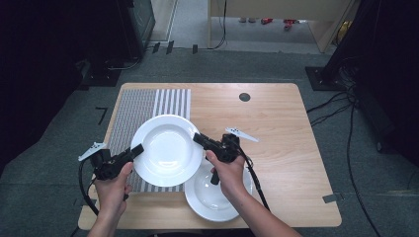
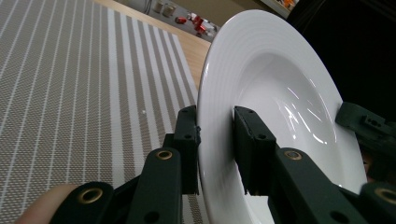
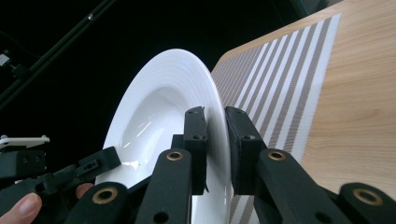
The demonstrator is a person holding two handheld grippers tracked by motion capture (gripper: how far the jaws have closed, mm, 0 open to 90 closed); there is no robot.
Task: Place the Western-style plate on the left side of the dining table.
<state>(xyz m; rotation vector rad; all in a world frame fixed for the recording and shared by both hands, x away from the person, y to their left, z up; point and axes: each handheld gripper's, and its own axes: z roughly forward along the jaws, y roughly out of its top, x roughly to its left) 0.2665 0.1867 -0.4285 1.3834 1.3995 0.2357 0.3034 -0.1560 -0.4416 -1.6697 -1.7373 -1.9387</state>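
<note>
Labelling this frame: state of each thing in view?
Top plate: lifted, held by its rim on both sides.
Lower plate: flat on the table, empty.
Mat: flat, striped.
Left tongs: shut on top plate.
Right tongs: shut on top plate.

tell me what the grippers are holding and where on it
Both hold the white deep plate by its rim: left gripper on one edge, right gripper on the opposite edge.

Plate (image 1: 167, 150) over mat's (image 1: 143, 106) near edge, between left gripper (image 1: 137, 149) and right gripper (image 1: 198, 138), second plate (image 1: 217, 202) right-front on table (image 1: 276, 128)
</note>
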